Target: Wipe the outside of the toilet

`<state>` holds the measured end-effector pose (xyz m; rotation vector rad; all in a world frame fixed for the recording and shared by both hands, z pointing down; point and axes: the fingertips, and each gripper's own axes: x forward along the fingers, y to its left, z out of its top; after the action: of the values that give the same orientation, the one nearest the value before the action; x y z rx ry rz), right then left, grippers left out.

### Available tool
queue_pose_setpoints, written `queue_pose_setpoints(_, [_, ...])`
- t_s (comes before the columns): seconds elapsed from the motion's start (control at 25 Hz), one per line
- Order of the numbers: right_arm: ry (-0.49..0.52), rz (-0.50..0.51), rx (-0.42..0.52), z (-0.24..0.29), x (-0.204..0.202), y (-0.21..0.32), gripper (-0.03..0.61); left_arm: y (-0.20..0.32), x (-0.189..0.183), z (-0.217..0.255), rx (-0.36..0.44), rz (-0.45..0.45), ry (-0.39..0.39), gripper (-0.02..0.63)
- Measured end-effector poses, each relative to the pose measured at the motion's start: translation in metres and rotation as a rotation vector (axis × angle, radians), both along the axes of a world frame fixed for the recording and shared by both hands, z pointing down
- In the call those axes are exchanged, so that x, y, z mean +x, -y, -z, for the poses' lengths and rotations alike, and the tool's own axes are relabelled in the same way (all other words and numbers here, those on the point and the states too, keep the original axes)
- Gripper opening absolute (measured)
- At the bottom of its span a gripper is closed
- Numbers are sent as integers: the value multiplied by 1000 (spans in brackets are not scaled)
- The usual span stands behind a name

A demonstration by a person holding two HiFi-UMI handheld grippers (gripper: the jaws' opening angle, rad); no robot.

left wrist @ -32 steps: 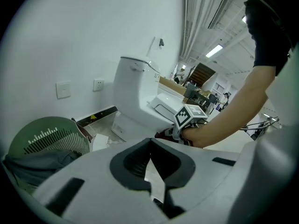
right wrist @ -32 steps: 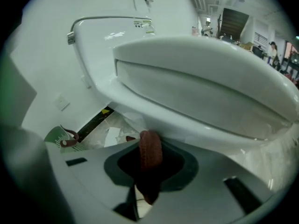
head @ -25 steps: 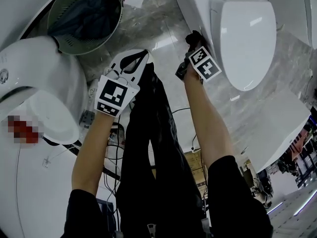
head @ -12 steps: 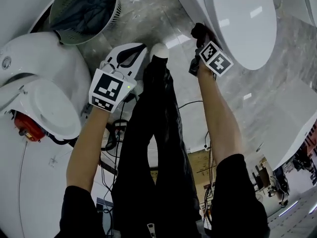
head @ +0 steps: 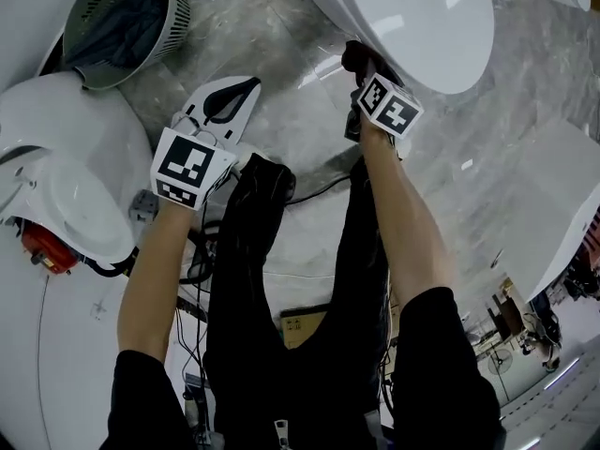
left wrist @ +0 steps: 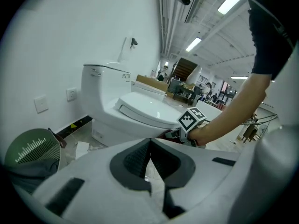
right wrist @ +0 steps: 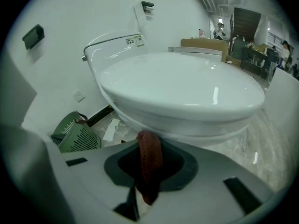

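Observation:
The white toilet (head: 422,17), lid down, fills the head view's top right. My right gripper (head: 362,71) is shut on a dark red cloth (head: 353,56), and the cloth is pressed against the side of the bowl under the seat rim. In the right gripper view the cloth (right wrist: 149,155) stands pinched between the jaws of my right gripper (right wrist: 148,174), just below the toilet (right wrist: 182,87). My left gripper (head: 246,87) hangs over the floor left of the toilet. Its jaws are shut with nothing in them (left wrist: 149,167). It faces the toilet (left wrist: 140,111).
A green slatted basket (head: 122,22) holding dark fabric stands on the marble floor at the far left. A second white toilet (head: 66,186) sits at the left, with a red object (head: 37,247) beside it. Cables (head: 202,251) trail by the person's legs. Another white fixture (head: 553,204) is at the right.
The person has stepped and the toilet has slid up in the head view. The right gripper, still holding the cloth, has moved along the bowl's side. The left gripper has drifted left.

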<state>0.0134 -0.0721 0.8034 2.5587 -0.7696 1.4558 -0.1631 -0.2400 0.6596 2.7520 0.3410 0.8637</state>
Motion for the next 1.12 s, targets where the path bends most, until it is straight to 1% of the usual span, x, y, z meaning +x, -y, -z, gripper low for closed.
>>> queue_pose_setpoints(0.08, [1, 23, 19, -1, 2, -10, 60, -8, 7, 1, -8, 33, 1, 5])
queue_pose_setpoints(0.2, [7, 76, 12, -6, 6, -28, 60, -24, 20, 3, -7, 62, 7, 5])
queue_pose_setpoints(0.4, [12, 127, -5, -8, 15, -60, 60, -54, 38, 10, 0, 77, 10, 5])
queue_pose_setpoints(0.6, [31, 178, -44, -10, 27, -97, 60, -80, 51, 17, 5, 100, 22, 5])
queue_pose_setpoints(0.76, [33, 243, -60, -8, 40, -119, 60, -97, 65, 25, 6, 123, 27, 5])
queue_pose_setpoints(1.0, [39, 263, -87, -6, 64, -155, 60, -121, 84, 33, 10, 155, 34, 5])
queue_pose_setpoints(1.12, [26, 339, -112, -6, 76, -166, 60, -133, 93, 37, 16, 169, 37, 5])
